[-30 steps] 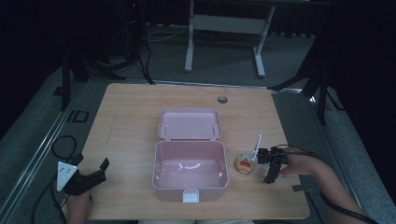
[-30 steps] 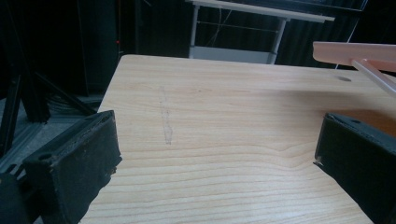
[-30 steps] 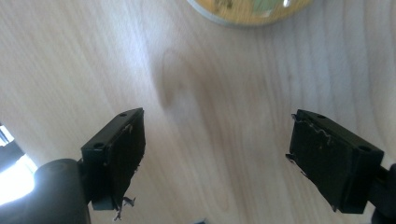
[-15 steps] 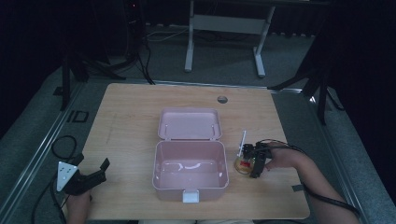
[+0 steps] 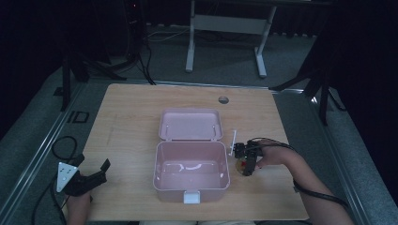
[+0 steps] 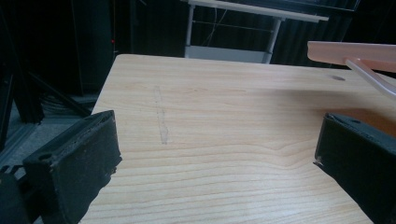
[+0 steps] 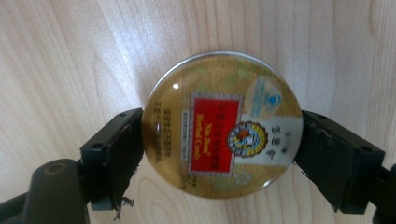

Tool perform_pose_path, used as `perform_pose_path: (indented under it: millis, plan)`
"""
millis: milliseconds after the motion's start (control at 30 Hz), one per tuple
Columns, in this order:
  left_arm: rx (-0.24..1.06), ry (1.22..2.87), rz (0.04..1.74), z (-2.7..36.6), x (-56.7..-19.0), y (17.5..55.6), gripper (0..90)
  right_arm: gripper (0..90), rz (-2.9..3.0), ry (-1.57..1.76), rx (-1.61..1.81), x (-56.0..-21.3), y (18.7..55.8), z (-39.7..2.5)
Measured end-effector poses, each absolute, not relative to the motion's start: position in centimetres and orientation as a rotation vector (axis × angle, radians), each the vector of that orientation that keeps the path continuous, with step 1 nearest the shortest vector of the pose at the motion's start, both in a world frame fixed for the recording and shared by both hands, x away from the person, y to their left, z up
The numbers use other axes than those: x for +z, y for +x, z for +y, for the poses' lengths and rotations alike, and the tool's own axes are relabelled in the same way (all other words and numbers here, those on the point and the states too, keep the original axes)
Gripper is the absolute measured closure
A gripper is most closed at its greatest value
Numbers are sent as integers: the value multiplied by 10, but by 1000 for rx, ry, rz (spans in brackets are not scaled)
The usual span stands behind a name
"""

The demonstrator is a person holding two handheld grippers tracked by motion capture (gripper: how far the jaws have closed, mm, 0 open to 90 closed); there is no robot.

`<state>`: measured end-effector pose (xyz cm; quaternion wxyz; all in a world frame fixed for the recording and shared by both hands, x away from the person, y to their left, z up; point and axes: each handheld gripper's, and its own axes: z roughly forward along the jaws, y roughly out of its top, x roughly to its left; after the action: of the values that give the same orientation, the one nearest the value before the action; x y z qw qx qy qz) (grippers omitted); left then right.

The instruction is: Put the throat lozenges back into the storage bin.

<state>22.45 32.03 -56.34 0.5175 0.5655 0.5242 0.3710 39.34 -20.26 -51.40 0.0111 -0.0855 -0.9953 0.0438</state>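
Jaws of the right gripper [image 7: 219, 154] press both sides of a round candy tin [image 7: 223, 123], low centre of frame, right of the open pink box [image 5: 191, 176]. Likely next: lift. Left gripper [image 6: 219, 158] gapes, empty.

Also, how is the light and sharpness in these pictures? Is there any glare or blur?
High view: the wooden table is evenly lit while the surroundings are very dark, and the small tin is hard to make out. Right gripper view: the tin is sharp, with a small glare spot on its lid. Left gripper view: the wood grain is clear; the near jaws of the hand-held gripper look slightly soft.
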Motion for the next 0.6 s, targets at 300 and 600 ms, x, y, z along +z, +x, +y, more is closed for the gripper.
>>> perform_pose_path:
  millis: [300, 600]
  plan:
    - [889, 1357, 1257, 320, -563, 224, 3, 197, -3089, -240, 175, -516, 393, -198]
    - [891, 1359, 1258, 320, -563, 225, 3, 198, -3072, -222, 185, -502, 388, -201]
